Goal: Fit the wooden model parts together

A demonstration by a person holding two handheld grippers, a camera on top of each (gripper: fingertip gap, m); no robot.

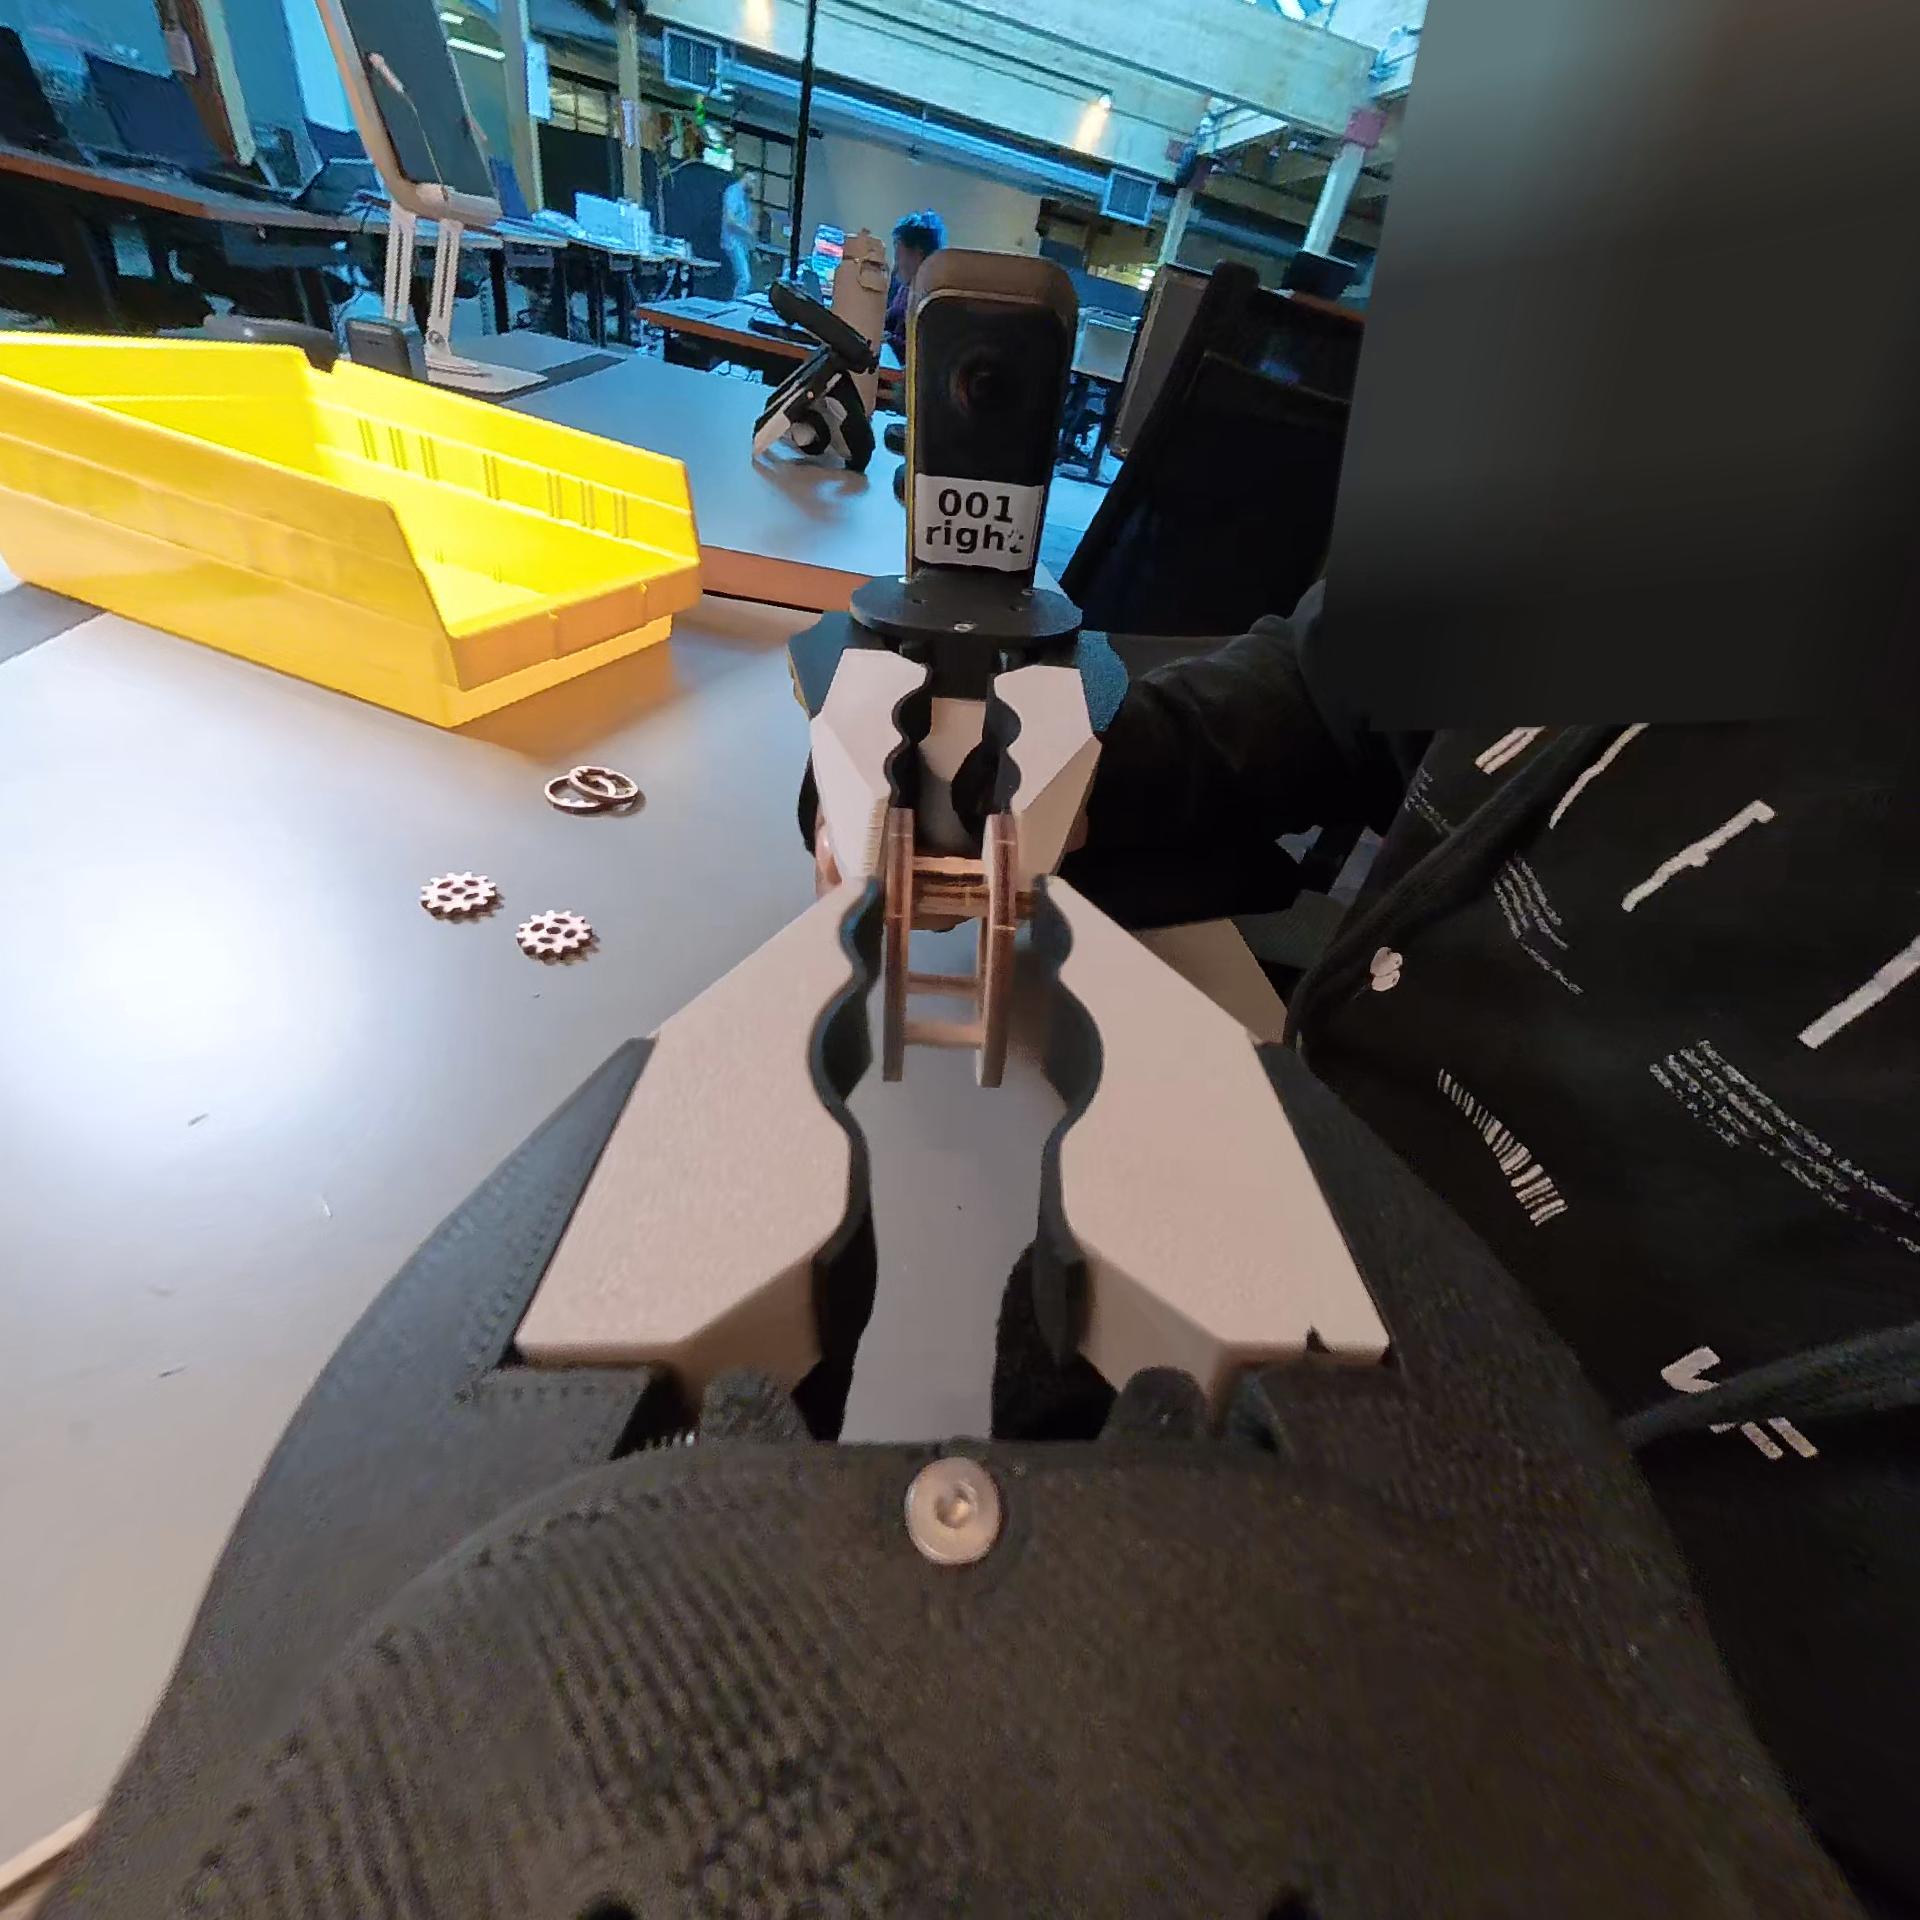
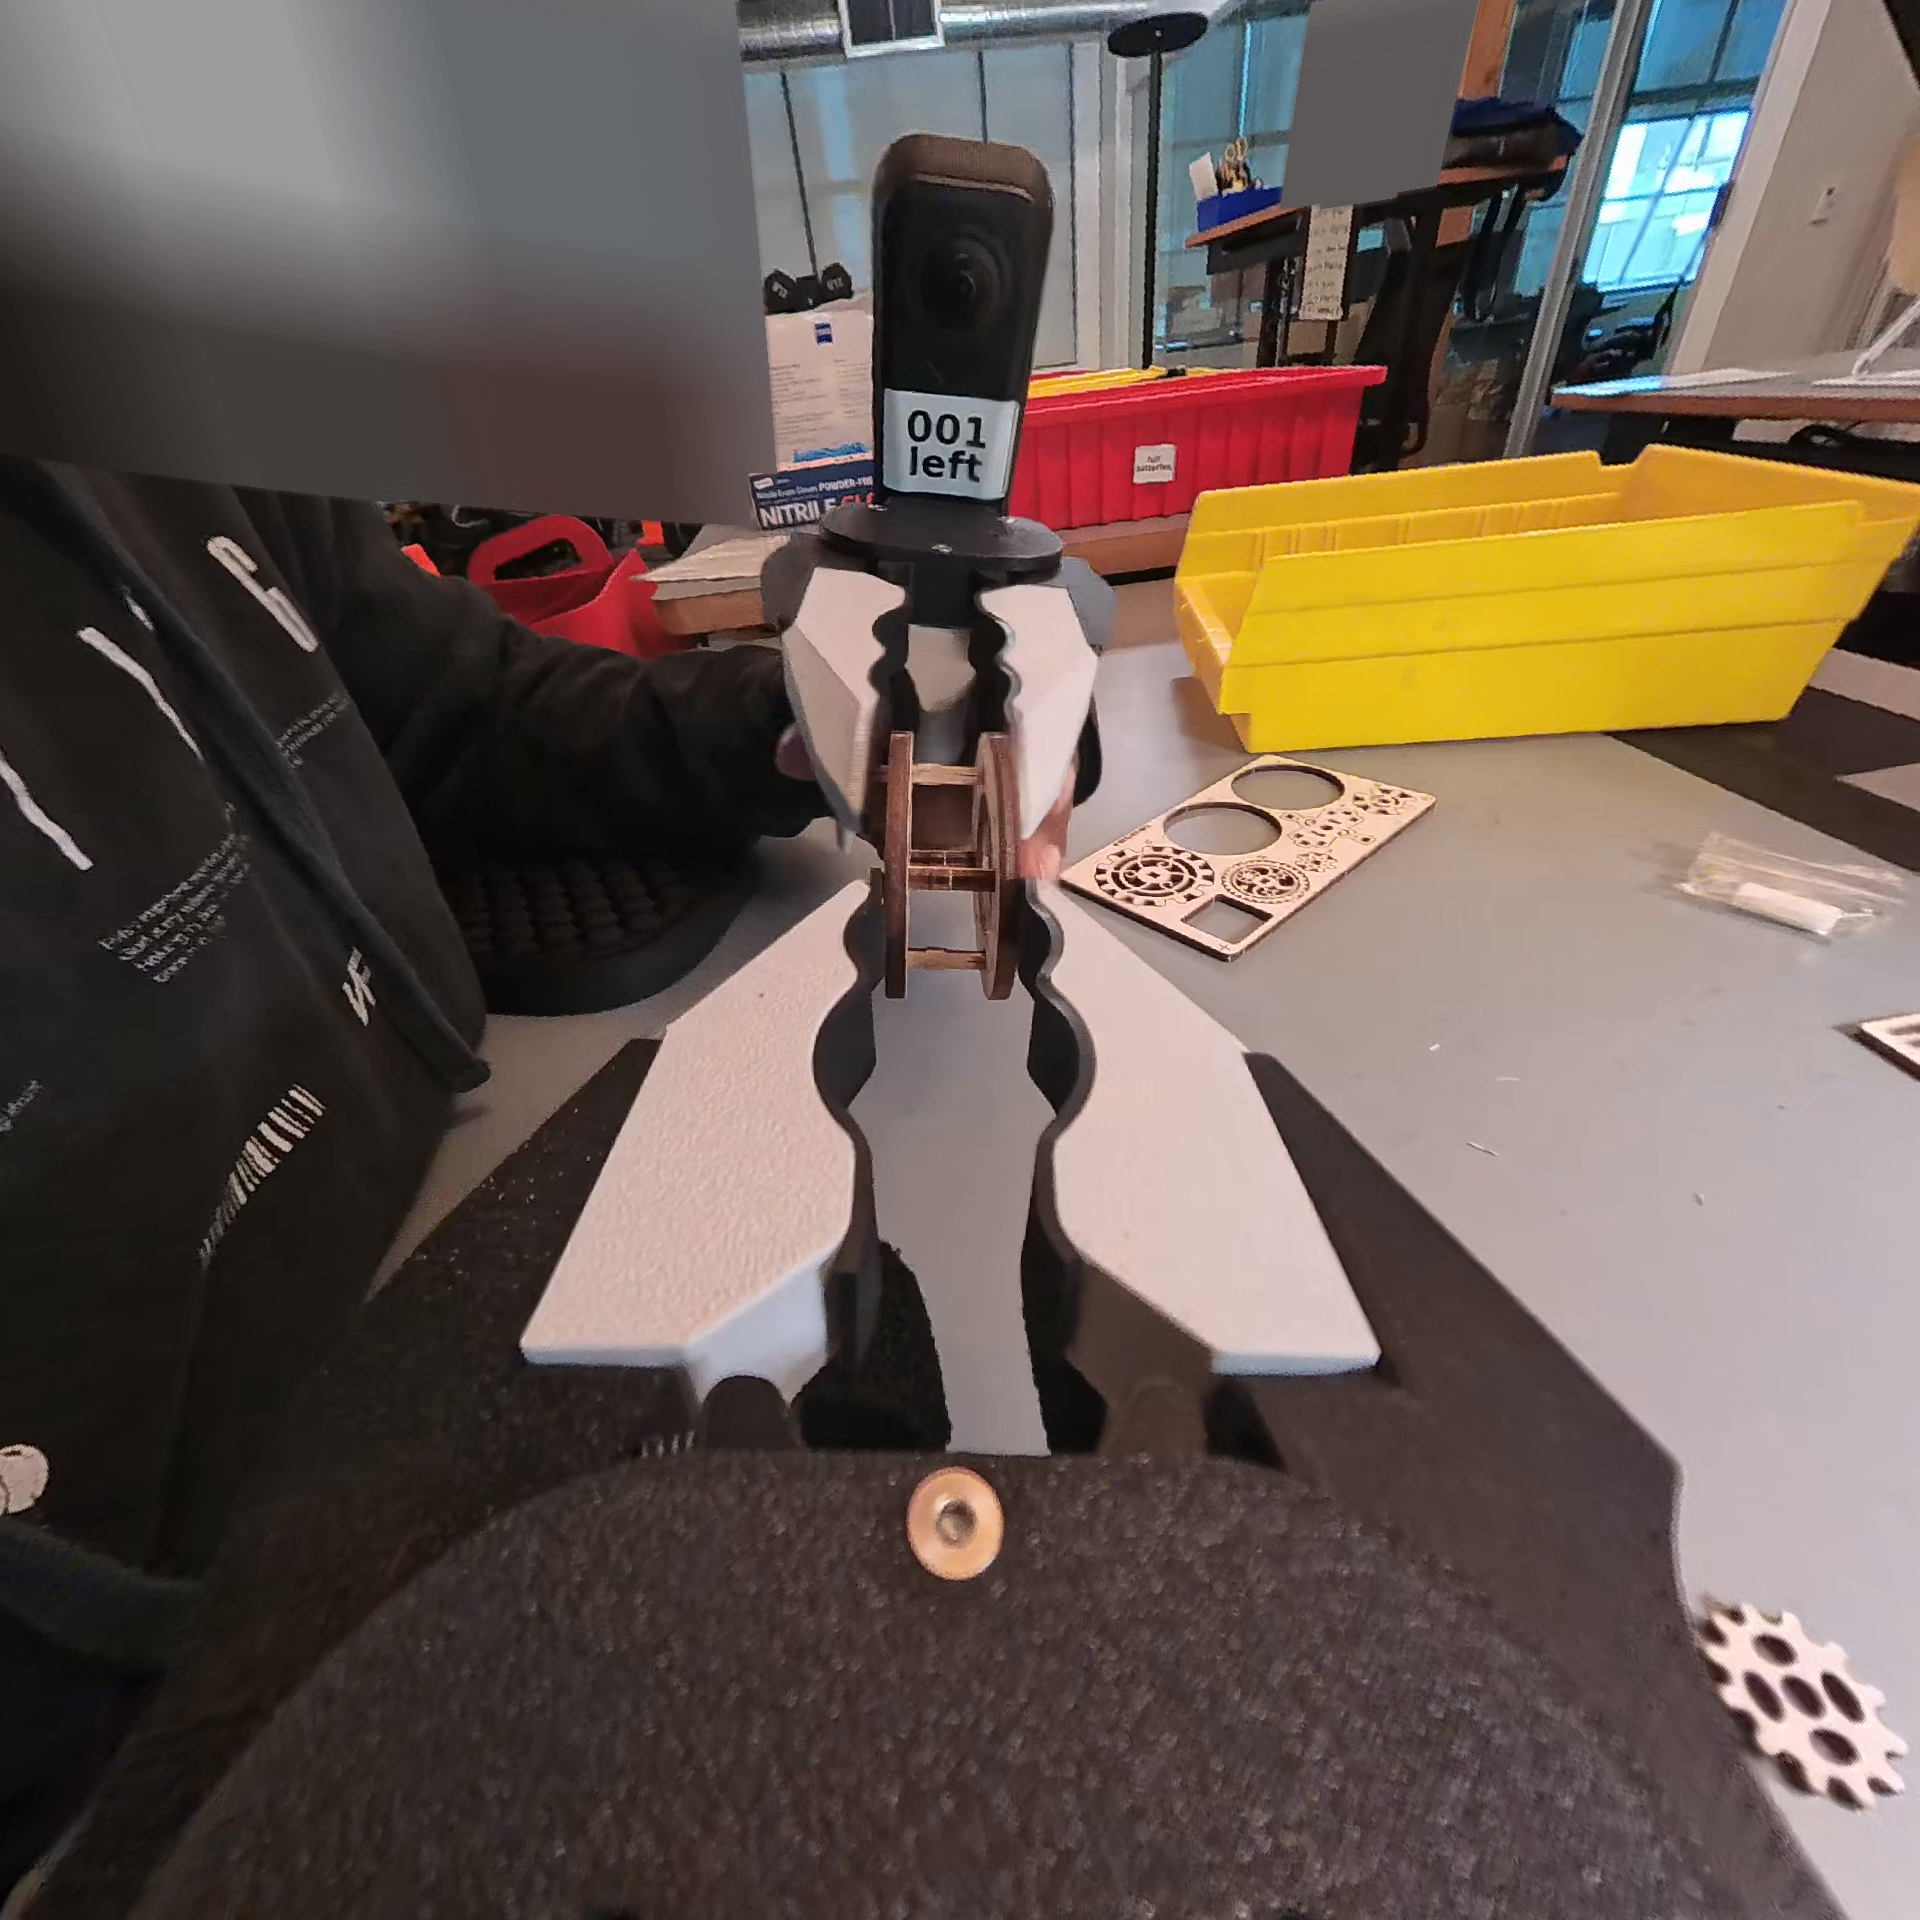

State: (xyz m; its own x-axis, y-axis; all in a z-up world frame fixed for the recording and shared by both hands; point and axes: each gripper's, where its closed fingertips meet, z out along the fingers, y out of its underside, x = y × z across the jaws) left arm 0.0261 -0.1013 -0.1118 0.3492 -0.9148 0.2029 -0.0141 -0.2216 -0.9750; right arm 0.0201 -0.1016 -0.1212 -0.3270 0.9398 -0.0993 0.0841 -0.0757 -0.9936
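Holding one small wooden spool-like model [image 1: 943, 961], two round side discs joined by thin cross slats, I have both tools on it at once, above the grey bench [image 1: 260, 1091]. My left tool [image 1: 948, 914] is narrowed onto the model's near end, a disc against each grey finger, and my right tool [image 2: 954, 920] does the same from the opposite side, so the two tools face each other tip to tip with the model between them. Each tool carries one black camera with a white label on top.

Taking the model as the landmark, in the left wrist view two small wooden gears [image 1: 459, 895] lie flat on the bench to its left, close together but apart. Beyond them are two thin wooden rings [image 1: 592, 790], overlapping. Farther left and back sits one long yellow plastic bin [image 1: 343, 540].

In the right wrist view, one flat wooden parts sheet [image 2: 1247, 852] with two round cut-outs lies to the model's right. A small clear plastic bag [image 2: 1777, 894] lies farther right. One more pale gear [image 2: 1803, 1704] shows at the lower right. A red plastic crate [image 2: 1195, 447] stands behind.
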